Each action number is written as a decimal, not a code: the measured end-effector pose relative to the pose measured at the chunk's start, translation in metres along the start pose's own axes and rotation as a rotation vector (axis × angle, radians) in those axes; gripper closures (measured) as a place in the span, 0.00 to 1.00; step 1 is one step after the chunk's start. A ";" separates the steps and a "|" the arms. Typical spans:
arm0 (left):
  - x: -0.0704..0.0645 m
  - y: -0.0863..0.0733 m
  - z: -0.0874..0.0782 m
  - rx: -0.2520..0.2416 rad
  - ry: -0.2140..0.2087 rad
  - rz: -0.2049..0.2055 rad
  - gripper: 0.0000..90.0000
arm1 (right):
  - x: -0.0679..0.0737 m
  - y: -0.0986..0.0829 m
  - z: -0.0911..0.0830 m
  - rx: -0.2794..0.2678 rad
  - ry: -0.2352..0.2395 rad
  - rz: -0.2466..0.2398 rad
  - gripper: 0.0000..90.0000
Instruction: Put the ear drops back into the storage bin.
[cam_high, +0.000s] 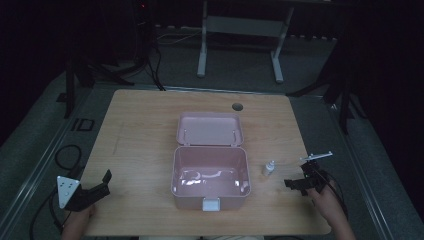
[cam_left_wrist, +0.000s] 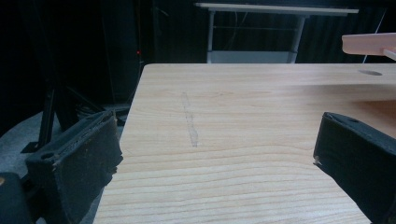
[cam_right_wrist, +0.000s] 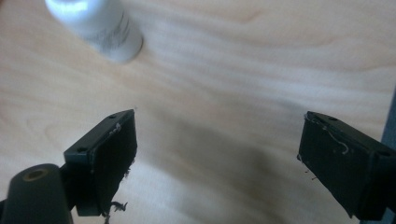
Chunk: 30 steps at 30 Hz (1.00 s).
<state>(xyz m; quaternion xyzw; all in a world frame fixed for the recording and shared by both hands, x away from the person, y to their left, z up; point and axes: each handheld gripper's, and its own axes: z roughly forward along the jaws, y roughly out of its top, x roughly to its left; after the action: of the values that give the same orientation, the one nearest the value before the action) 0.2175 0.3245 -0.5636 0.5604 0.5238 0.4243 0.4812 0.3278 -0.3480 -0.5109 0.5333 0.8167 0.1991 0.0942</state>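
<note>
An open pink plastic box (cam_high: 210, 177) stands empty mid-table, its lid (cam_high: 210, 129) tipped back behind it; the lid's edge (cam_left_wrist: 369, 44) juts in at the top right of the left gripper view. A small white bottle (cam_high: 269, 168) stands just right of the box, and from the right gripper it shows as a white bottle (cam_right_wrist: 95, 25) at the upper left. My right gripper (cam_high: 296, 186) (cam_right_wrist: 217, 140) is open a short way right of the bottle, over bare wood. At the table's front left corner my left gripper (cam_high: 102, 184) (cam_left_wrist: 217, 154) is also open, holding nothing.
The wooden table (cam_high: 140, 145) has a cable hole (cam_high: 237, 106) near its far edge. Cables (cam_high: 67, 155) lie on the floor at the left. Beyond the table stands a white desk frame (cam_high: 240, 30). The table's right edge (cam_right_wrist: 390, 116) is close beside my right gripper.
</note>
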 end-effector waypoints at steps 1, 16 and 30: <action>0.000 0.000 0.000 0.000 0.000 0.000 0.01 | 0.001 0.001 0.000 0.021 0.001 -0.007 0.13; 0.000 0.000 0.000 0.001 0.001 -0.003 0.01 | 0.009 0.007 -0.004 0.316 0.016 -0.167 0.13; 0.000 0.000 0.000 0.001 0.000 -0.003 0.01 | 0.019 0.014 -0.006 0.545 0.016 -0.283 0.15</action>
<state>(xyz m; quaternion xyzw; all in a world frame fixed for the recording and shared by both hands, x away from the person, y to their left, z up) 0.2177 0.3248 -0.5636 0.5598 0.5250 0.4233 0.4815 0.3291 -0.3276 -0.4987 0.4183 0.9069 -0.0383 -0.0322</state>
